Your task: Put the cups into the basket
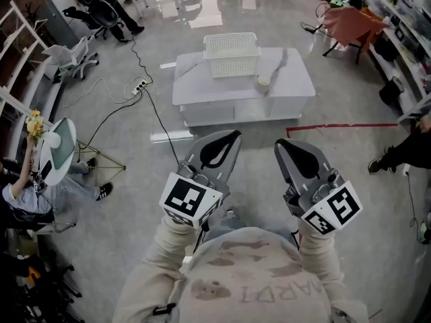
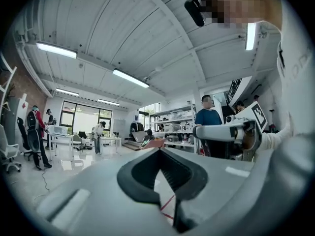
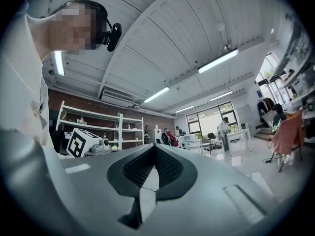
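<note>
The left gripper (image 2: 158, 154) has its jaws pressed together at the tips, with nothing between them. The right gripper (image 3: 154, 149) is closed and empty in the same way. Both are held side by side close to the person's chest, pointing toward a white table (image 1: 296, 79) well ahead. On it stands the basket (image 1: 232, 66), and a cup (image 1: 263, 81) sits just beside its front right corner.

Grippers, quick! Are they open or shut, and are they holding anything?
Left gripper: closed, holding nothing.
Right gripper: closed, holding nothing.
</note>
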The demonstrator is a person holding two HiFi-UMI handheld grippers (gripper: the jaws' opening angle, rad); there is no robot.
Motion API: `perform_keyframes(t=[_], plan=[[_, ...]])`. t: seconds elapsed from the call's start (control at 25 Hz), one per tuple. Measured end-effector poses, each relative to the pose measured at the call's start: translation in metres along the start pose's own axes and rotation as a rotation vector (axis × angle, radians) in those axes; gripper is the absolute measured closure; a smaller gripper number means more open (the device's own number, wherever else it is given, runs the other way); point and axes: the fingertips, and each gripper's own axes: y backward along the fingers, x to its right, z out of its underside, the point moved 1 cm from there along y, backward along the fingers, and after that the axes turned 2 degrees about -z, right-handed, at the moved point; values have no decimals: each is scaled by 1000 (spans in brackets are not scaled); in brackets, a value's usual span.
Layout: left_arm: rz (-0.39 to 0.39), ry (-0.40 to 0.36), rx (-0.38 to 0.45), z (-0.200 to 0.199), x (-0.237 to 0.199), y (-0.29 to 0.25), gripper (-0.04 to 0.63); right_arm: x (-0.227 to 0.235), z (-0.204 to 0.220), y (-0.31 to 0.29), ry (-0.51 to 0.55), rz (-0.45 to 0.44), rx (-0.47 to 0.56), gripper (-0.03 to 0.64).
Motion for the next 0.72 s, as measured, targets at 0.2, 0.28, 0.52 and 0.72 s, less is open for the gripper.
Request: perform_keyframes(t=[0.2, 0.28, 0.52, 0.72], plan=[[39, 40, -12, 15, -28, -24, 594, 28, -1, -5, 8, 100, -10, 589], [48, 68, -11, 19, -37, -41, 594, 46, -2, -5, 2, 133, -4, 589], [52, 100, -20, 26, -56, -101, 594, 110, -3, -15, -16, 144, -1, 589], [22, 90, -37, 32, -68, -175, 594, 185, -7, -32, -6, 74, 5, 589]])
